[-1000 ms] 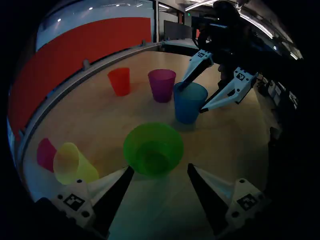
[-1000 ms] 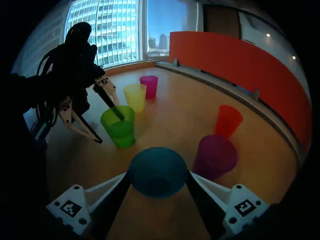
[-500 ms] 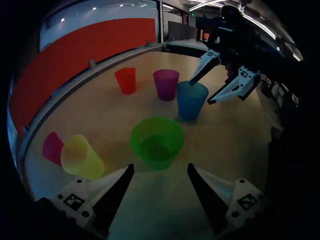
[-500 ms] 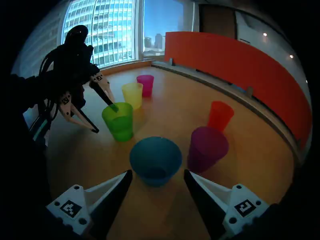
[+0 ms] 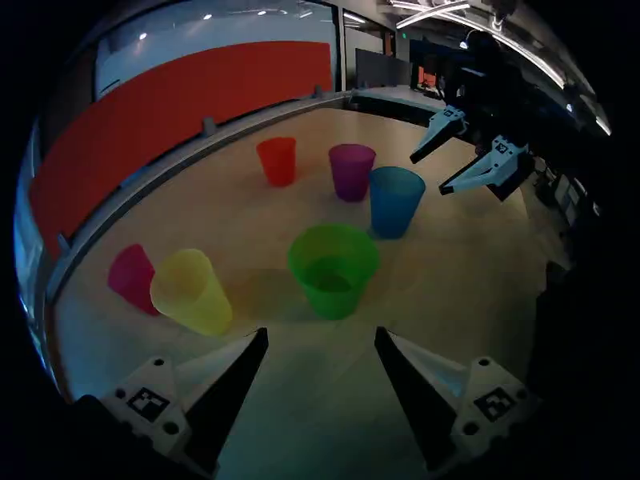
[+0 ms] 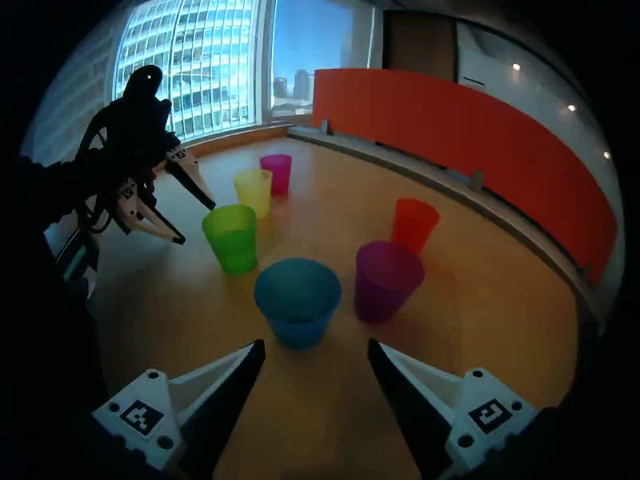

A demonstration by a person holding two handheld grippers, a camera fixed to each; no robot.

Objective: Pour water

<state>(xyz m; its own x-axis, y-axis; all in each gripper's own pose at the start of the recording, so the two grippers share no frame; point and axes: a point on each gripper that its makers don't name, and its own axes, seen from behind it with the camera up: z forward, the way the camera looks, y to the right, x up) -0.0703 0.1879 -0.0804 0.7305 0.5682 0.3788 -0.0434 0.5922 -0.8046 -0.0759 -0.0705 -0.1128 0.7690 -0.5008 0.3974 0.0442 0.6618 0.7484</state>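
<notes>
- On the table (image 5: 448,272), far left, yellow cup (image 5: 190,290) stands aside.
- Centre: green cup (image 5: 333,268) sits upright just ahead of left gripper (image 5: 320,336), tongs spread, empty.
- Right: blue cup (image 5: 396,200) faces right gripper (image 6: 316,346), tongs spread too, empty.
- Best play, I reckon: grip one cup squarely mid-wall, lift level, tip slowly over the other.

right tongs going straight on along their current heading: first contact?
Most likely the blue cup, upright just ahead of the open right tongs, slightly left of their centre line; fisheye depth is uncertain.
</notes>
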